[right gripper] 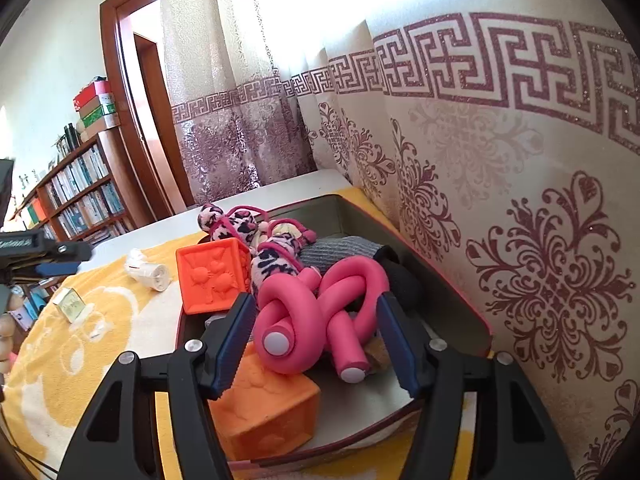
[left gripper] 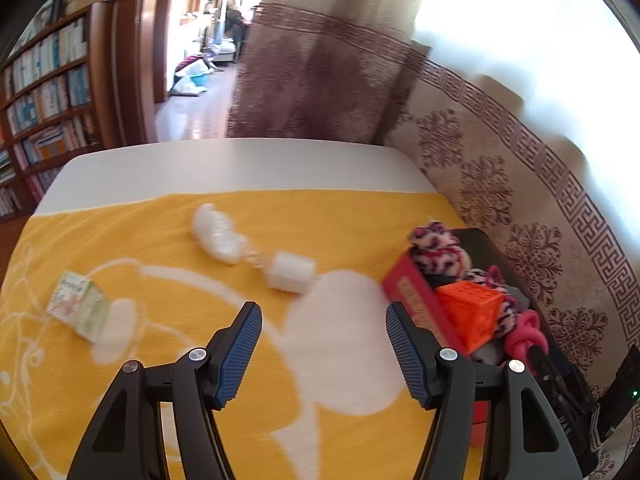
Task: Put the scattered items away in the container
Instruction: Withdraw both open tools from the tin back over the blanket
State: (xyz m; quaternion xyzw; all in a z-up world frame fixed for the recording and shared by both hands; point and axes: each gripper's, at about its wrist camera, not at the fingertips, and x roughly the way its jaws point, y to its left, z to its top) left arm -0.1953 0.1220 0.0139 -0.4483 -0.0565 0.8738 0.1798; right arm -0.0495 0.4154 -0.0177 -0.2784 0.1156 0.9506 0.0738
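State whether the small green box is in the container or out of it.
Out. The green box lies on the yellow cloth, far from the container.

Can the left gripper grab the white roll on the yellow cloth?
Probably yes. The left gripper is open, and nothing lies between it and the white roll just ahead on the yellow cloth.

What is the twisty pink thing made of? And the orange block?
The pink knotted tube looks like soft foam: matte, bending smoothly, with pale flat end caps. The orange block seems to be soft rubber or plastic, slightly shiny with raised molded shapes. I can't be certain.
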